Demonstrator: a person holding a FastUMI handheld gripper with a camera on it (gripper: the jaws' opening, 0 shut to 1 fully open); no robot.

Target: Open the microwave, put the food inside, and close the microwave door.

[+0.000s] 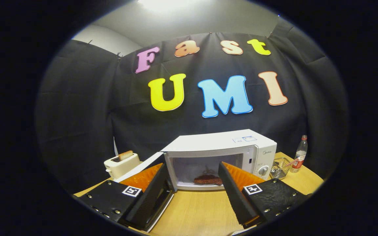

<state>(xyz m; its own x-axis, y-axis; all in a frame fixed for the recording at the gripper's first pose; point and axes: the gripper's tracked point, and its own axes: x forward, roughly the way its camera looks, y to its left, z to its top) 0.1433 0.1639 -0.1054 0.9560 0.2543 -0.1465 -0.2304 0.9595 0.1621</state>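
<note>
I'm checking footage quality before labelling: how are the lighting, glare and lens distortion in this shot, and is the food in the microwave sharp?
Gripper view: a ceiling light blows out to white glare overhead; fisheye distortion bows the microwave and wooden table edge; the food inside the lit cavity, beyond the open gripper, is small and slightly soft but recognisable; the open door edge is bright; the toaster sits dimmer.

Black cloth wall (77, 108); wooden table (195, 213); bright ceiling light (162, 4).

One microwave (221, 154), one piece of food (208, 179) inside it, one toaster (121, 165) holding one slice — plus one bottle (300, 154), one wire basket (280, 167), one gripper (192, 170) — fingers apart.
</note>
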